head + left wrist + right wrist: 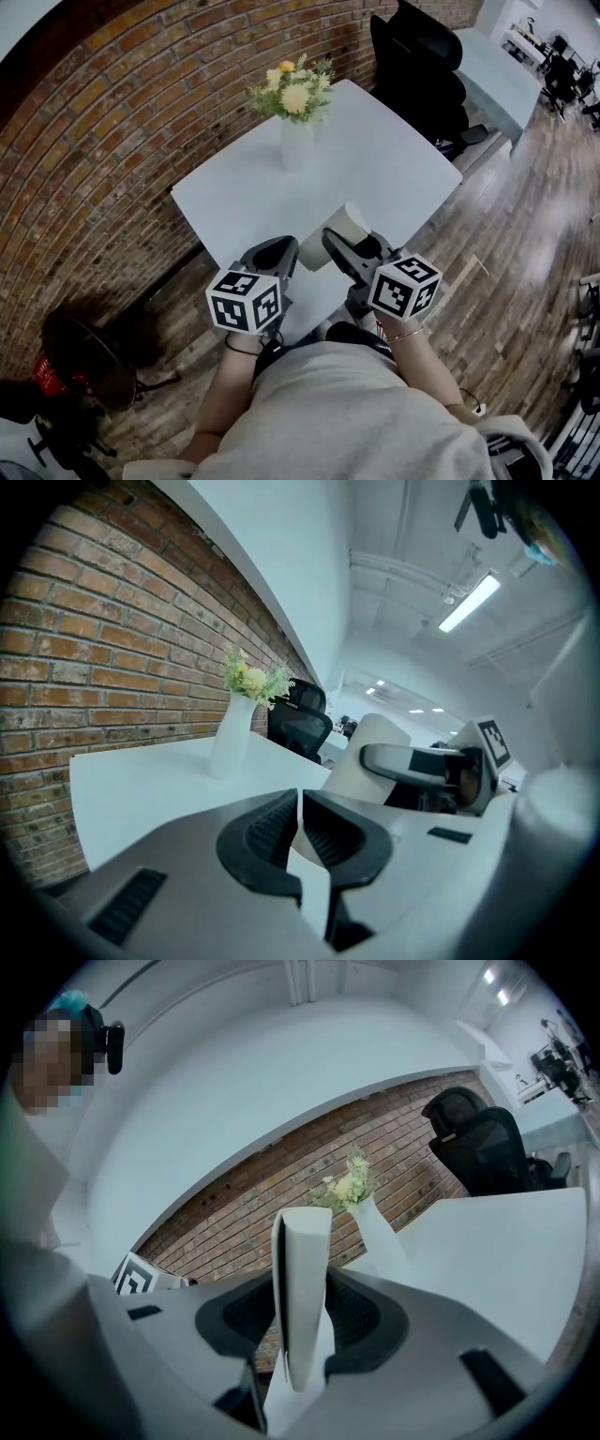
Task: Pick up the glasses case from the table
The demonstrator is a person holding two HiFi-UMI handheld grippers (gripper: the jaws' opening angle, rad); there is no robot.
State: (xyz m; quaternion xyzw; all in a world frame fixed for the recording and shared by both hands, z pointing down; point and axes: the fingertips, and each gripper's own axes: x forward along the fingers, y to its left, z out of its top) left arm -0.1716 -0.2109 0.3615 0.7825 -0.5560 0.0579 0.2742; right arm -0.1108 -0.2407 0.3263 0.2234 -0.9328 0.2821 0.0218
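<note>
Now airborne: right gripper [330, 242] clamps the glasses case [300, 1307] (held edgewise). Keep pressure steady, rise level; left gripper [299, 829] closed, empty

Bright, even indoor light; white table [403, 159] rendered near blown-out, shadows soft. In left gripper view, ceiling strip light [469, 600] seen glaring. By strong fisheye, brick wall [103, 141] bent; corners vignetted black in both gripper views. Close to lens, glasses case [302, 1288] rendered soft. At head view's right edge, wooden floor [525, 216] smeared.
</note>
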